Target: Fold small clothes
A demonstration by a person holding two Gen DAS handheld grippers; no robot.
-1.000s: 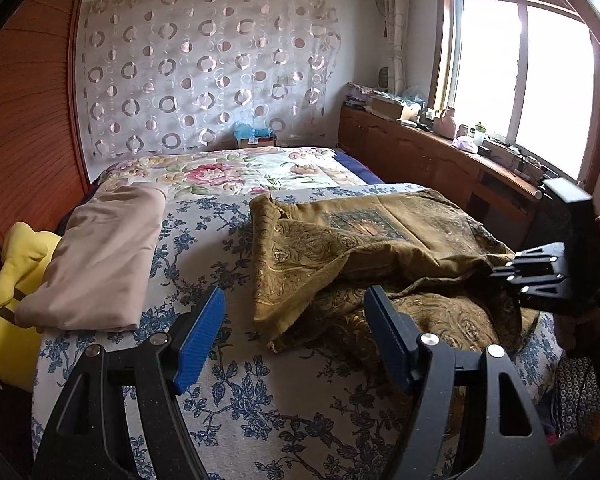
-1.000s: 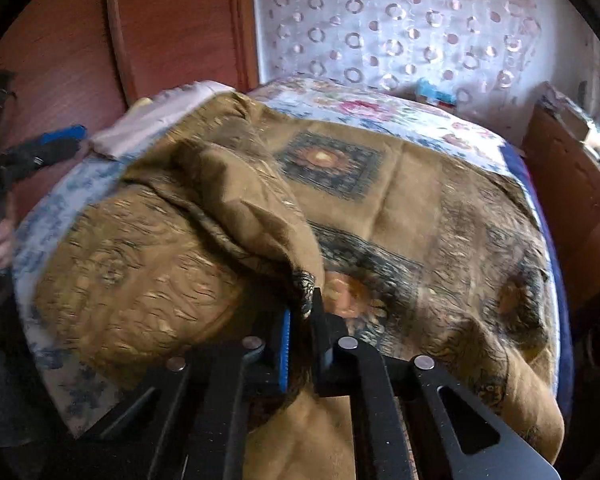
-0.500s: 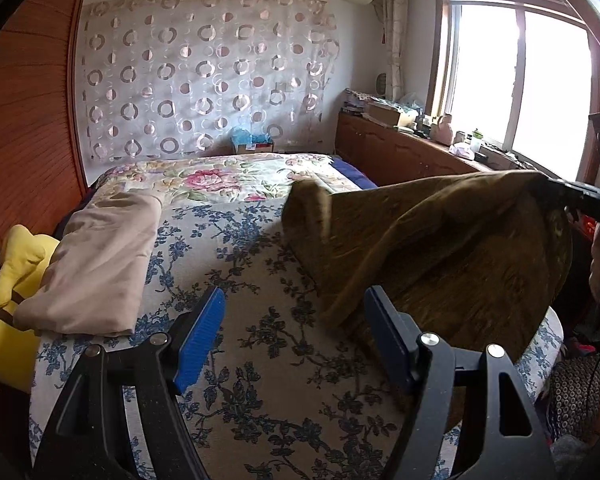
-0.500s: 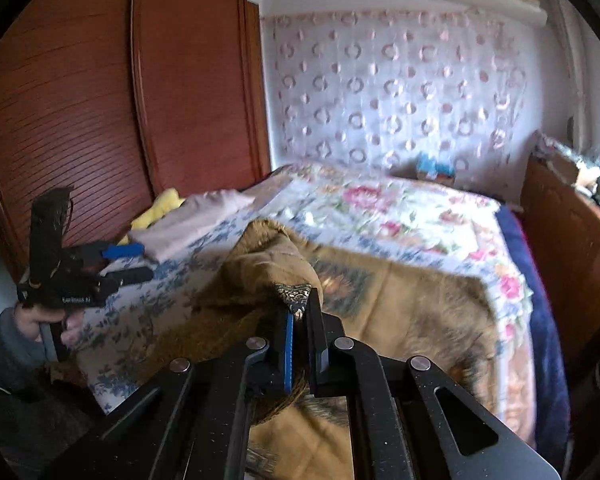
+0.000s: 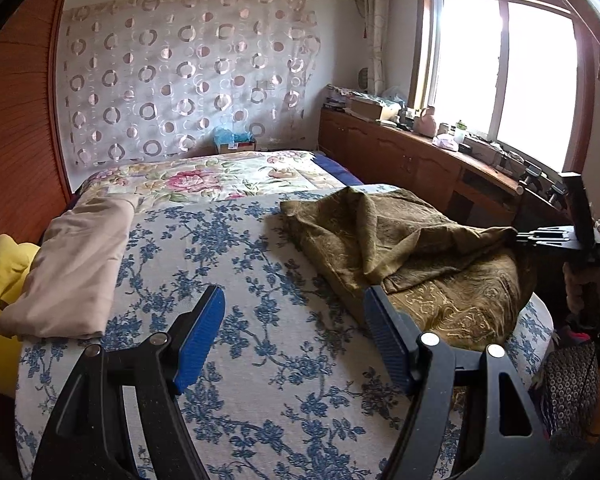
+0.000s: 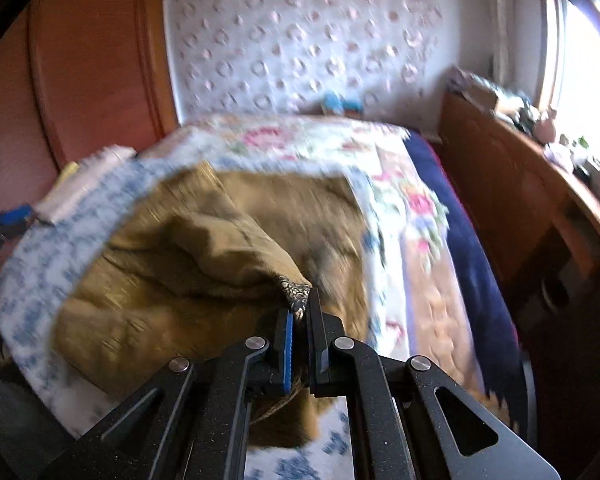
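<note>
An olive-brown patterned cloth lies rumpled on the right half of the bed, its far edge reaching toward the flowered quilt at the head and its near part draped toward the right edge of the bed. The right tongs are pinched tight on one corner of this cloth, the dark gold-trimmed tip sticking up between the blue pads; seen from the left wrist view, they hold that corner raised just above the bed's right edge, with a ridge of fabric stretching from the heap up to them. The right wrist view is blurred, so finer detail of the folds cannot be made out. The left tongs hang over the near middle of the blue-flowered bedspread, spread wide and holding nothing, their right pad just beside the cloth's near edge. A folded beige cloth rests along the left edge of the bed, with a yellow pillow beside it.
</note>
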